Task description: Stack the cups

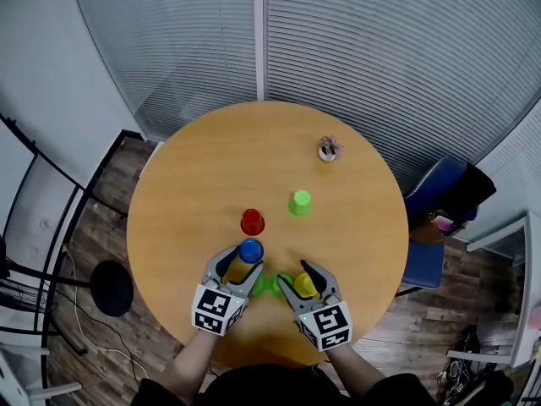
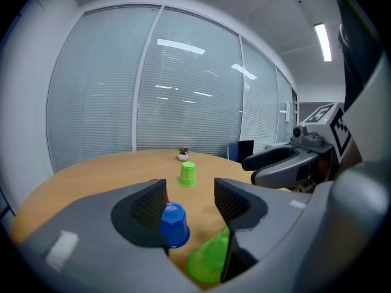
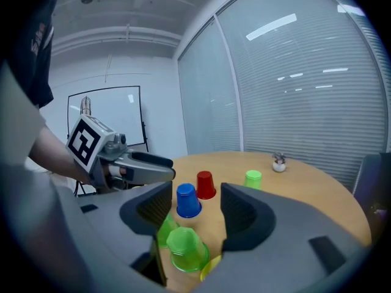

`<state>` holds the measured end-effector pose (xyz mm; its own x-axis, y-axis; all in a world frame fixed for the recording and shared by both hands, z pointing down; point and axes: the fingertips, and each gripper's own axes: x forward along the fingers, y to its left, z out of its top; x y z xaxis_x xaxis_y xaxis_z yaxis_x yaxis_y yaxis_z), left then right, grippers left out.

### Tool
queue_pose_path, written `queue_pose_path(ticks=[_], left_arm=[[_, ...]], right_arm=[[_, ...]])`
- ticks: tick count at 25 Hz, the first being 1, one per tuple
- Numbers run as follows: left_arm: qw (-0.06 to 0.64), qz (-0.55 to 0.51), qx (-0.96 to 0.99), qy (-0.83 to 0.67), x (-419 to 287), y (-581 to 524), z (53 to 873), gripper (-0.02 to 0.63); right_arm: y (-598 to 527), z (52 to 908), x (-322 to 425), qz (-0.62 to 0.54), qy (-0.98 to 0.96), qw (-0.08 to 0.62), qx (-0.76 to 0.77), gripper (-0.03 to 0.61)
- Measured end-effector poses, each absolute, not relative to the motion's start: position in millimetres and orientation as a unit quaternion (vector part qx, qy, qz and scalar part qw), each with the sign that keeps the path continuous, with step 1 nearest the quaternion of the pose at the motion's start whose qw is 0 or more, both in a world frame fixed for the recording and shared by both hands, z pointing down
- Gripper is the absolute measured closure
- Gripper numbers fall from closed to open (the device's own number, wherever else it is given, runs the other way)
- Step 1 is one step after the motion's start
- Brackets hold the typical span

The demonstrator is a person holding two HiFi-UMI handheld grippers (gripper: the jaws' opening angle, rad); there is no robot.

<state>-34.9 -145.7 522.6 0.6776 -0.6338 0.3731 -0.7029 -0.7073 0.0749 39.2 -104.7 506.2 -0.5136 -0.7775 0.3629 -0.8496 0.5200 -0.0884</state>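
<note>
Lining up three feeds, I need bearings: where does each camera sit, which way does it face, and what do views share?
Head view: on the person's head, looking steeply down on the round table; both forearms, left hand-held gripper and right hand-held gripper show.
Left gripper view: on that gripper, facing across the table toward the blinds; its open jaws frame the blue cup.
Right gripper view: likewise; open jaws, plus the person's left arm.
Shared: blue cup and far green cup, in all three.

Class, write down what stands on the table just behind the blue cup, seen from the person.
A red cup stands just beyond the blue cup, both upside down. Whatever they cover is hidden.
</note>
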Motion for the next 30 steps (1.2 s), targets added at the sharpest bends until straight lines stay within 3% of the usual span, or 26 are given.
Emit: queue_pose_path(ticks=[12,21,24,30], left_arm=[[0.189,0.275,0.880,-0.338,-37,-179,591,0.330],[0.179,0.348,0.870,-0.300,-32,-187,618,0.331],[0.178,0.350,0.870,-0.297,-31,-187,620,0.368],[0.180,0.331,0.877,-0.298,-28,-189,609,0.372]], right_arm=[[-130,516,25,0.139,-0.870,0.154,0.448,0.342],[-135,526,32,0.155,-0.862,0.164,0.454,0.342],[-138,525,38,0.149,-0.858,0.161,0.464,0.342],[-133,527,45,0.155,-0.851,0.163,0.475,0.342]])
